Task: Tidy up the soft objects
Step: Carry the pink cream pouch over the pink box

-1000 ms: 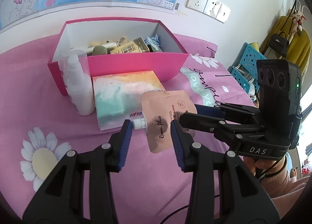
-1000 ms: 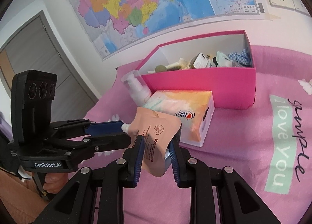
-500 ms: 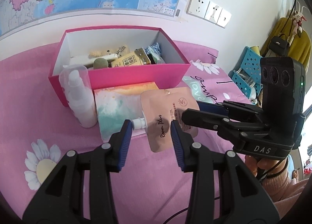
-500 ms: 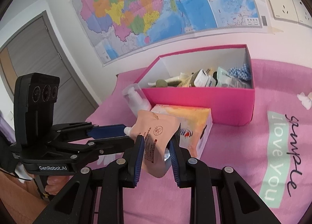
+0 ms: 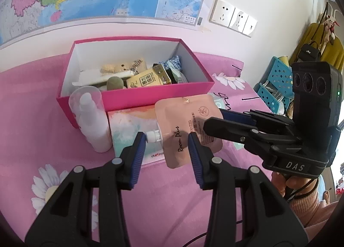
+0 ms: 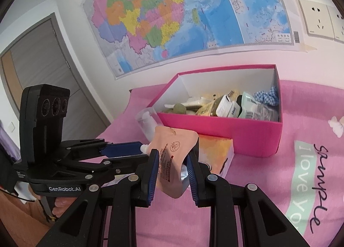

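Pouch [image 5: 189,126]: peach-pink w/ black script, white cap. Box [image 5: 137,96]: hot pink outside, white inside. Tissue pack [image 5: 129,126] in front of box: pastel teal/orange/white. Cloth [image 5: 150,193] under box: pink w/ white daisies, mint band w/ black script. Gripper pads [image 5: 137,156]: blue on black.

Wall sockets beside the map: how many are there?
3, side by side right of the map: first socket, second socket, third socket. More could lie beyond view.
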The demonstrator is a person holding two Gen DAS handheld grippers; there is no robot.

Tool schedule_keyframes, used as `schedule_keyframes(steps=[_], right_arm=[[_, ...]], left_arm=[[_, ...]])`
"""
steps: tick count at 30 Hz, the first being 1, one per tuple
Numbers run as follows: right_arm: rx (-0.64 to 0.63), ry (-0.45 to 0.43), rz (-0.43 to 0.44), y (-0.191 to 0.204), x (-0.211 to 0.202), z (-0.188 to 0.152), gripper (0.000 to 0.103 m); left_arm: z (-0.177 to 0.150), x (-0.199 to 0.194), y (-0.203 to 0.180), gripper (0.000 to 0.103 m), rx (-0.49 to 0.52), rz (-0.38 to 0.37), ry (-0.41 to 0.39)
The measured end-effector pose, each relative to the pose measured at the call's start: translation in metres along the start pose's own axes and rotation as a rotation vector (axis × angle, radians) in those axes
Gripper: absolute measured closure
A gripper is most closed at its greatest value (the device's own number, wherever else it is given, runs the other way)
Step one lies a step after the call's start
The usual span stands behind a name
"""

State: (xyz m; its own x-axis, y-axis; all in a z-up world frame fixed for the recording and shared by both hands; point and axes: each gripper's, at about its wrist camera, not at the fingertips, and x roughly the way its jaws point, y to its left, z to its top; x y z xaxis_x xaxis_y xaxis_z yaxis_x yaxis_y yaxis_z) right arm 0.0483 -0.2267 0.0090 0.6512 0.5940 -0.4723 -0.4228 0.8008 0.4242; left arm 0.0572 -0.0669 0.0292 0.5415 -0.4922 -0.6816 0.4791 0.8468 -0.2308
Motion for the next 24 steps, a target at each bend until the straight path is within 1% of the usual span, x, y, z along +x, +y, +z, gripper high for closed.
schedule_keyframes(steps=[13, 24], right_arm=[[-0.010, -0.022, -0.006, -0.003, 0.001, 0.011, 0.077], [-0.024, -0.057, -0.004, -0.004, 0.000, 0.029, 0.077]], left_arm=[[0.016, 0.003, 0.002, 0.061, 0.015, 0.004, -0.016], [0.031, 0.006, 0.005, 0.061, 0.003, -0.005, -0.018]])
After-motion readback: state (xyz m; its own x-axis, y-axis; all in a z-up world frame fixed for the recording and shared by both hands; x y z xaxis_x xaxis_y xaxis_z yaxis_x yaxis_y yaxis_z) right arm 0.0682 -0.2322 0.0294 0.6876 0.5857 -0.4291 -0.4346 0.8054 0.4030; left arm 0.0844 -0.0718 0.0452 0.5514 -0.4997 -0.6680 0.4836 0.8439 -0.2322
